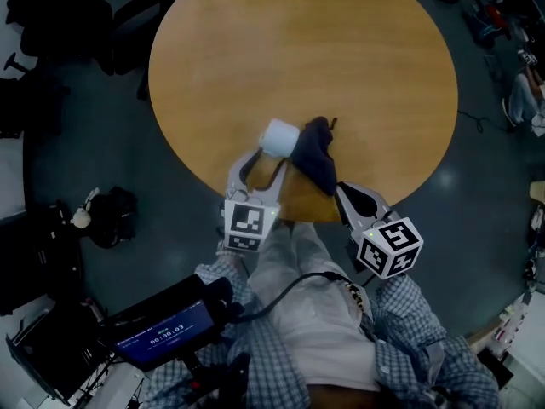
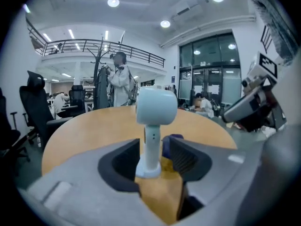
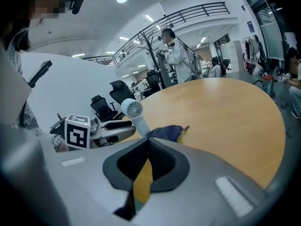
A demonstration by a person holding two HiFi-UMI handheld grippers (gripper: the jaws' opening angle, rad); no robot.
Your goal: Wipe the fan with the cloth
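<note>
Left tool released, jaws wide, straddling the stem of the fan. Pads look clear of it, though the view is too tight to rule out a brush at the base. Fan stands upright by the near edge of the round worktop. Cloth, dark blue, lies bunched just beside the fan on its right, by the same edge. Right tool clenched, nothing between the jaws, tips right by the cloth's near end.
</note>
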